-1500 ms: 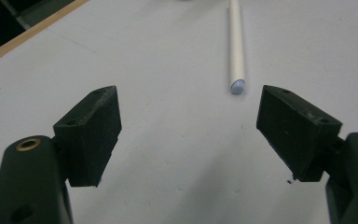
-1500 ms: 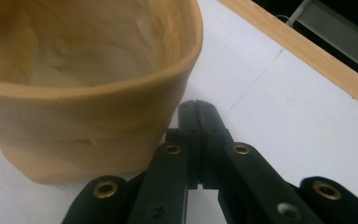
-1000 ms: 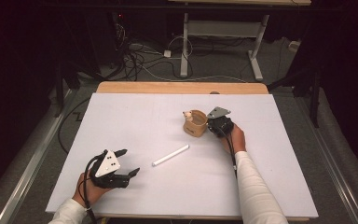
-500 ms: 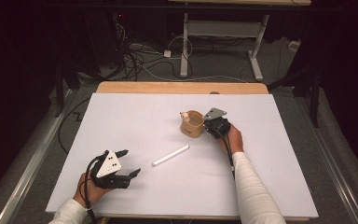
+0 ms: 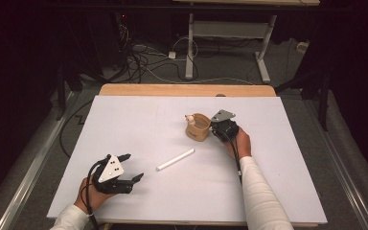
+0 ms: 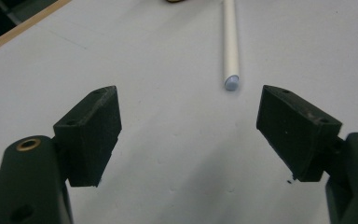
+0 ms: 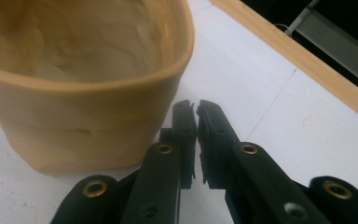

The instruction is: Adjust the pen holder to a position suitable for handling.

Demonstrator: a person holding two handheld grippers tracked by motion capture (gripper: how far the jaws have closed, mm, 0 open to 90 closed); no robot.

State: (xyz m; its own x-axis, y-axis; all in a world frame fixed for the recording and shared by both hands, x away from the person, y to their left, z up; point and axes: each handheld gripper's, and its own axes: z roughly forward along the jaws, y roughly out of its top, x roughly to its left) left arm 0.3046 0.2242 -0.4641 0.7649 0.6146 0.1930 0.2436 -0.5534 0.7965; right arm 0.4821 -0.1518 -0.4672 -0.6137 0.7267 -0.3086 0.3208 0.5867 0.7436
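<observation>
A tan wooden cup (image 5: pixel 197 127) stands upright right of the table's middle, with a small pale knob at its far rim. My right gripper (image 5: pixel 212 128) rests just right of the cup; in the right gripper view its jaws (image 7: pixel 196 109) lie beside the cup's wall (image 7: pixel 74 93). They have just been opening and stand a hairline apart, with nothing between them. A white tube (image 5: pixel 175 159) lies on the sheet at mid-table. My left gripper (image 5: pixel 133 166) sits near the front left, open, and its jaws (image 6: pixel 189 130) point at the tube's end (image 6: pixel 230 42) a short way ahead.
A white sheet (image 5: pixel 139 124) covers the wooden table, whose bare edge (image 5: pixel 187 90) shows at the back. Cables and a desk frame (image 5: pixel 225 43) lie on the dark floor beyond.
</observation>
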